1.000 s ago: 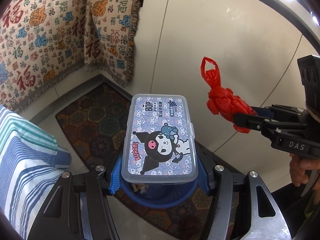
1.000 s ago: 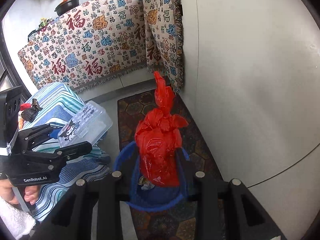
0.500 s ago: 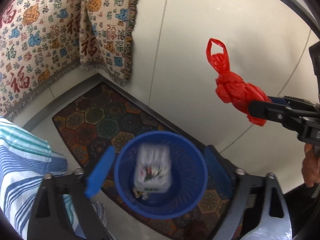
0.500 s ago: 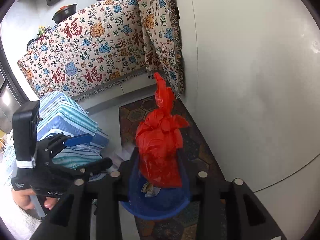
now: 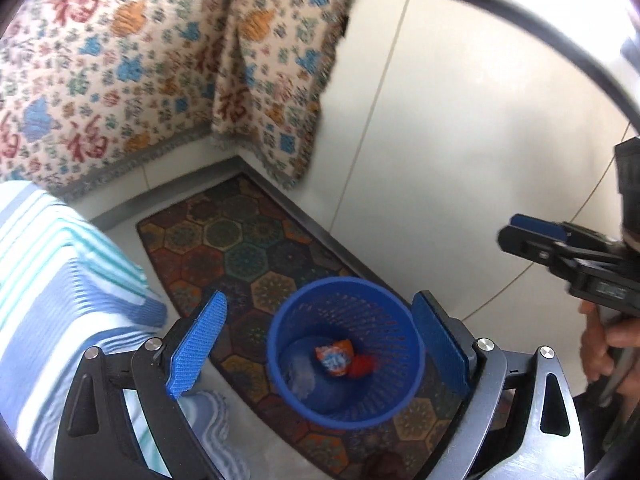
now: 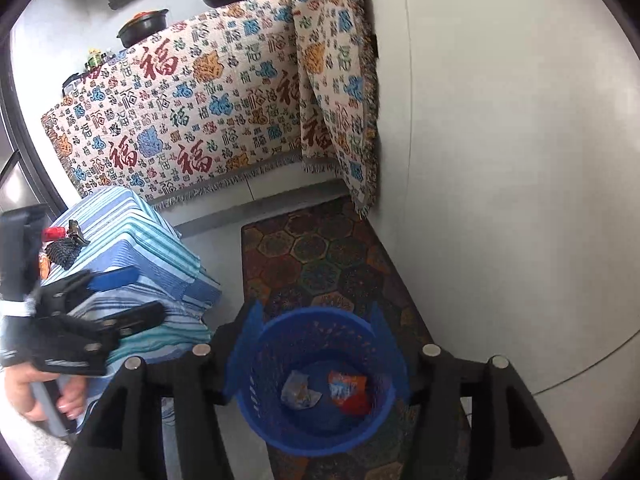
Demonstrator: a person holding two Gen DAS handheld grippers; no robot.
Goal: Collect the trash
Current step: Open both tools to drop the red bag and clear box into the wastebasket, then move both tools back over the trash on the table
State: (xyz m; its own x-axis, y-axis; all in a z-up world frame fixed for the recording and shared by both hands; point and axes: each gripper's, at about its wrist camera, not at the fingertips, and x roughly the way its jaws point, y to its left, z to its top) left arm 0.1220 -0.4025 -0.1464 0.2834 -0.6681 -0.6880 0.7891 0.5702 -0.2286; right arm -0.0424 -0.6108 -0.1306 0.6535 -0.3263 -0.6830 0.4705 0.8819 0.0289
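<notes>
Left gripper (image 5: 320,344): jaws stood wide apart with nothing between the blue pads; it hung over the bin, tilted downward.
Right gripper (image 6: 316,340): jaws were opening, nothing gripped; in the left wrist view its fingers showed at the right, apart and empty.
Blue bin (image 5: 404,396): a perforated plastic basket standing upright on the patterned mat, near the white wall, directly below both grippers.
Red bag (image 6: 354,404): lay at the bottom of the bin, on its right side, partly under the orange packet.
Orange packet (image 6: 346,386): inside the bin, touching the red bag.
Clear box (image 6: 298,394): on the bin floor, left of the orange packet; blurred, so its print could not be read.
Patterned mat (image 5: 224,240): hexagon design, running along the wall's foot.
Striped cloth (image 6: 132,236): blue and white, covering a surface left of the bin.
Printed throw (image 6: 200,92): draped over the far counter.
Person's hand (image 5: 608,344): gripped the right tool's handle.
</notes>
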